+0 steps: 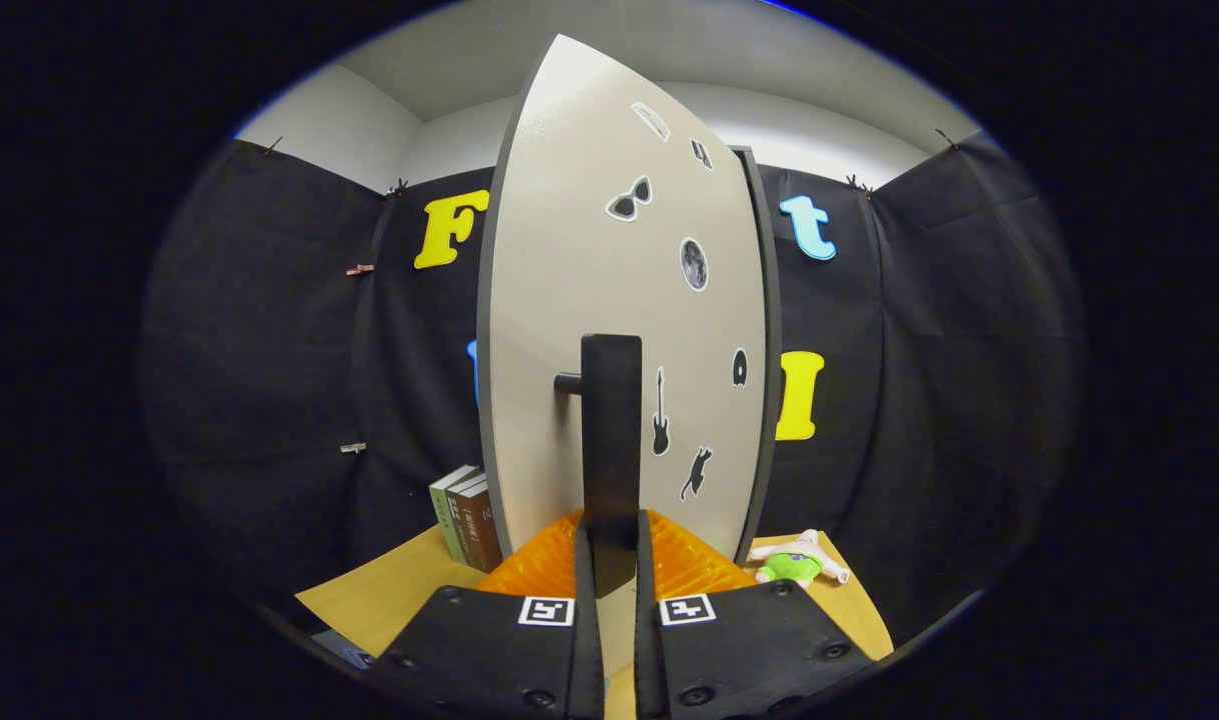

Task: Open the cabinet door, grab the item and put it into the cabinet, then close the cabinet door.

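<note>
Gripper nearly closed, both fingers pressed on the handle, one each side of it. Handle is a dark vertical bar, long axis upright, held off the door by a short peg on its left side; its lower end sits between the fingers, the rest rises just ahead of them. Door is a pale panel with a dark edge, standing upright directly ahead, long axis vertical, face turned toward the gripper and angled so its right edge recedes. How far it is swung open, cannot tell. Small stickers dot the door face: sunglasses, a moon, a guitar, a cat shape and others.

Toy, a small plush with green body and pale limbs, lies on the table ahead and right of the fingers, past the door's right edge, well apart from the gripper. It lies flat, long axis roughly crosswise to the fingers; which end is the head, cannot tell.

Books stand upright ahead left, just beside the door's lower left edge, spines facing the gripper.
</note>
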Demonstrator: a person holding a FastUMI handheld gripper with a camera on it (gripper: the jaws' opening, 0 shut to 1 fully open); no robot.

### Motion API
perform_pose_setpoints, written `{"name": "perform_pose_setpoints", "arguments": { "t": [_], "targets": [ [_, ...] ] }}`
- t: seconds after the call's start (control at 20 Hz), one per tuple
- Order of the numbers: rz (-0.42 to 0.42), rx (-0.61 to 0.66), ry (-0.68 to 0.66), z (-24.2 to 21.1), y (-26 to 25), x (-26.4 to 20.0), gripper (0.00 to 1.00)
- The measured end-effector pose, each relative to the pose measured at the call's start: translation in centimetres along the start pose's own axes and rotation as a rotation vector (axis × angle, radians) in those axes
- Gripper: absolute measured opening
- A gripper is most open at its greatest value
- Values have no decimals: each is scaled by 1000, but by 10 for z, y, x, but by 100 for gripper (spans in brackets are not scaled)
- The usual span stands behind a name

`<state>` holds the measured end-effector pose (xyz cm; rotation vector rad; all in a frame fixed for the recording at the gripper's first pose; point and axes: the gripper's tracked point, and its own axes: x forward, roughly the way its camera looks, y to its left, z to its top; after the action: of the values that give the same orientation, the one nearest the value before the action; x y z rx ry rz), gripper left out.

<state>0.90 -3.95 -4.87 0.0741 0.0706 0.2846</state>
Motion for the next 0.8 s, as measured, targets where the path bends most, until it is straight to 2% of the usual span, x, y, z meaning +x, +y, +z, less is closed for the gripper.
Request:
{"name": "perform_pose_setpoints", "arguments": {
  "t": [0.2,0.5,0.8],
  "targets": [
    [-16,28,-6,2,-32,-16,16],
    [-113,57,-13,3,-75,-32,15],
    [-188,44,-31,5,-92,-33,11]
  ]
}}
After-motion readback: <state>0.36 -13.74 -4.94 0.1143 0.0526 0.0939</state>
